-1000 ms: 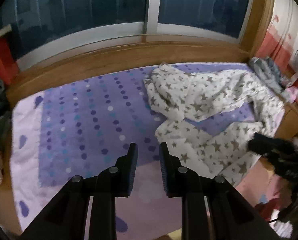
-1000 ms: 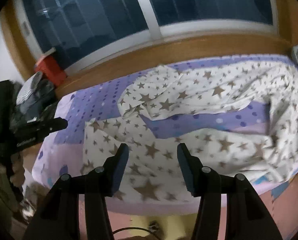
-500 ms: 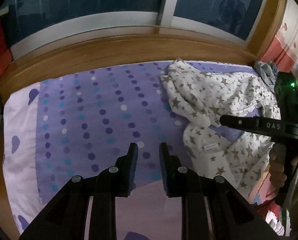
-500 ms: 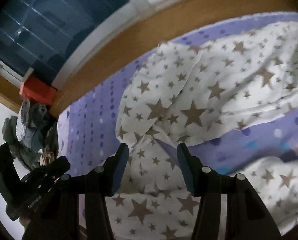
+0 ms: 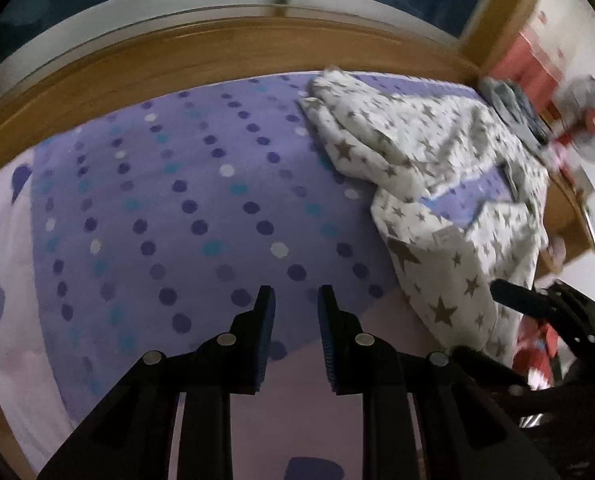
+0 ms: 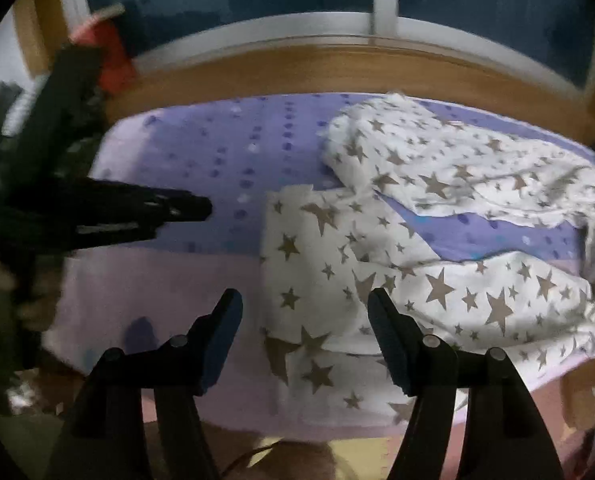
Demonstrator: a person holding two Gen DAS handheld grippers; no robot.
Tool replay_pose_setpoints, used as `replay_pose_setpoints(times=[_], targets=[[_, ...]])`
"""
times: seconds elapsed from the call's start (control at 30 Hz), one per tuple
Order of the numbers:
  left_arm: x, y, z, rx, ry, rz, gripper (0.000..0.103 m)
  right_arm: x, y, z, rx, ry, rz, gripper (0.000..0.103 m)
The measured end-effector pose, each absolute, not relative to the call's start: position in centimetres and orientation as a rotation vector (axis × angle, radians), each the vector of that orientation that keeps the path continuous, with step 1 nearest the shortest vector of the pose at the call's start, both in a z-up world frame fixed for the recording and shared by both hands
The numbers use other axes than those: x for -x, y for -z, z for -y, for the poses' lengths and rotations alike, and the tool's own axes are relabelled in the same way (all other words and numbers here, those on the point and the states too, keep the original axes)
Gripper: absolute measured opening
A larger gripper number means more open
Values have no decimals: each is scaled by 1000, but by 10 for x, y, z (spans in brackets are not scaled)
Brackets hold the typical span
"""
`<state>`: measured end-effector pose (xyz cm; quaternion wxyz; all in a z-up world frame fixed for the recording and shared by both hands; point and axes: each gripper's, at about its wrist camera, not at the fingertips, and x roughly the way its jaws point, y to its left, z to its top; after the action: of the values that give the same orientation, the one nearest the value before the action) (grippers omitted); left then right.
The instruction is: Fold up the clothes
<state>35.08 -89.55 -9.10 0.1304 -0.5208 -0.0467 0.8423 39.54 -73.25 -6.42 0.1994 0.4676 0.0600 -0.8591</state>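
Observation:
A white garment with grey-brown stars (image 5: 437,168) lies crumpled on the right half of a purple dotted bedspread (image 5: 177,200). My left gripper (image 5: 293,292) hovers over the bare bedspread to the left of the garment. Its jaws stand a narrow gap apart with nothing between them. In the right wrist view the garment (image 6: 437,280) fills the right side. My right gripper (image 6: 303,296) hangs above the garment's near left edge. Its jaws are opening wide, with the cloth below them and not pinched. The left gripper (image 6: 201,208) shows as a dark blurred shape at the left.
A wooden ledge (image 5: 217,52) and dark window run along the far side of the bed. A red box (image 6: 109,52) sits on the ledge at the left. Grey clothes (image 5: 509,104) and a fan (image 5: 589,120) are at the far right.
The right gripper's jaws have spread wider and it has swung from close over the garment's middle to its near left edge. The left gripper has sunk closer to the bedspread.

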Motion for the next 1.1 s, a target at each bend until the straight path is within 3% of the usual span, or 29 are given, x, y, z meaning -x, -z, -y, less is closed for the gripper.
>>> replay_pose_setpoints(times=[0.07,0.1,0.13,0.17,0.2,0.43,0.67,0.8,0.9,1.1], targets=[[-349,92,893,1493,-2414,103,22,-395,74,739,-1329,2454,-182,63],[-348,92,891,1484,-2397,88,22,-395,78,740,-1341,2484,-188,47],[-347,93,889,1482,-2380,77,22,-394,80,736,-1358,2509,-181,20],[-346,95,887,1480,-2363,66,22,-392,81,731,-1380,2526,-162,10],[-345,96,885,1477,-2346,54,22,-390,78,723,-1384,2547,-119,9],[-331,95,857,1448,-2294,33,22,-366,27,618,-1265,2819,43,9],[-308,98,804,1429,-2221,1,22,-317,79,535,-1506,2847,2,10],[-291,96,774,1408,-2162,-17,22,-328,71,522,-1466,2888,27,28],[-279,96,758,1396,-2121,-6,22,-354,39,537,-1288,2955,-80,48],[-243,108,736,1448,-2069,74,22,-382,36,601,-1121,2775,-296,51]])
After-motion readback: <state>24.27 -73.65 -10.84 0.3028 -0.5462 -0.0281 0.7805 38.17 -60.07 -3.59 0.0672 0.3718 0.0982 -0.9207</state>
